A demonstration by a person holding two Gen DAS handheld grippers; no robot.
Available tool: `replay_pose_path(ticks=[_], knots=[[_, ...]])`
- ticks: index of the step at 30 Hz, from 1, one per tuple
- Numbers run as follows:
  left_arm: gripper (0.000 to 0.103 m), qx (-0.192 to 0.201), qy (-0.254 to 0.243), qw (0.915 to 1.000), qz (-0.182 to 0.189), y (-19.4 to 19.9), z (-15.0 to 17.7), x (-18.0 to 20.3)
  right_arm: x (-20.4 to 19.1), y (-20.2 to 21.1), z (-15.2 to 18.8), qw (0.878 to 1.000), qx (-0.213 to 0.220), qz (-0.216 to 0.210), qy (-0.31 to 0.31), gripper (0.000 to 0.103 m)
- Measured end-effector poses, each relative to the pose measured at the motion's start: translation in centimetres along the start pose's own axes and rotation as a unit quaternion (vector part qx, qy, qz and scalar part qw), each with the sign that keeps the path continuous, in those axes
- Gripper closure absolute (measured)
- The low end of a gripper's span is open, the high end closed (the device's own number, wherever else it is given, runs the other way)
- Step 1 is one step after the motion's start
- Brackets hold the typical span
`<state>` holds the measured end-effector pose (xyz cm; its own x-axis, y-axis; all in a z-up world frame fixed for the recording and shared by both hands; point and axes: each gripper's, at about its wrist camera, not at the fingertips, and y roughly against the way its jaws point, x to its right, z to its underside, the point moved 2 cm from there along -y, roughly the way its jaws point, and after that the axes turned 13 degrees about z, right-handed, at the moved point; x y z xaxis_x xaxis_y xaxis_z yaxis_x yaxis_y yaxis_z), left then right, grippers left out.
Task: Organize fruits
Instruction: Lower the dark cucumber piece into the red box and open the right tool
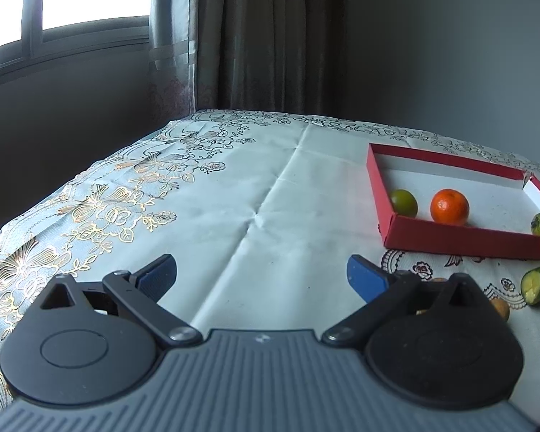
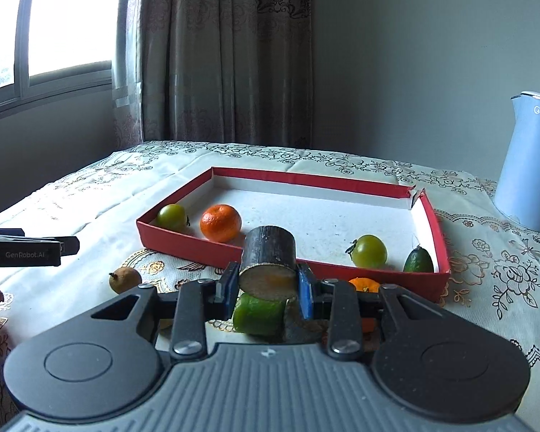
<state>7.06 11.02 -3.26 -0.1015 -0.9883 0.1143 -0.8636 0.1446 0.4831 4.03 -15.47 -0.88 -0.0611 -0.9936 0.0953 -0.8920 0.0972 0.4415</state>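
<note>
A red box (image 2: 428, 273) with a white floor lies on the table and holds a green tomato (image 2: 172, 217), an orange (image 2: 221, 223), another green tomato (image 2: 370, 251) and a small dark green fruit (image 2: 418, 260). My right gripper (image 2: 268, 284) is shut on a dark cylindrical chunk (image 2: 269, 253) and holds it above the box's near wall. Below it lie a green cucumber piece (image 2: 259, 314) and a second orange (image 2: 364, 284). My left gripper (image 1: 261, 275) is open and empty over bare cloth, left of the box (image 1: 450, 237).
A small brown fruit (image 2: 125, 279) lies on the cloth left of my right gripper. A light blue kettle (image 2: 529, 165) stands at the back right. The left gripper's side (image 2: 28, 248) shows at the left edge. Curtain and window stand behind the table.
</note>
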Motion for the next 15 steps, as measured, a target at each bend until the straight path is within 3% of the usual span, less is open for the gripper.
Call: replay_pose_path(ticks=[15], knots=[[0.003,-0.002,0.002,1.0000,-0.002,0.0,0.0,-0.1,2.9,-3.4,-1.5,0.999,0.000,0.037,-0.027,0.071]])
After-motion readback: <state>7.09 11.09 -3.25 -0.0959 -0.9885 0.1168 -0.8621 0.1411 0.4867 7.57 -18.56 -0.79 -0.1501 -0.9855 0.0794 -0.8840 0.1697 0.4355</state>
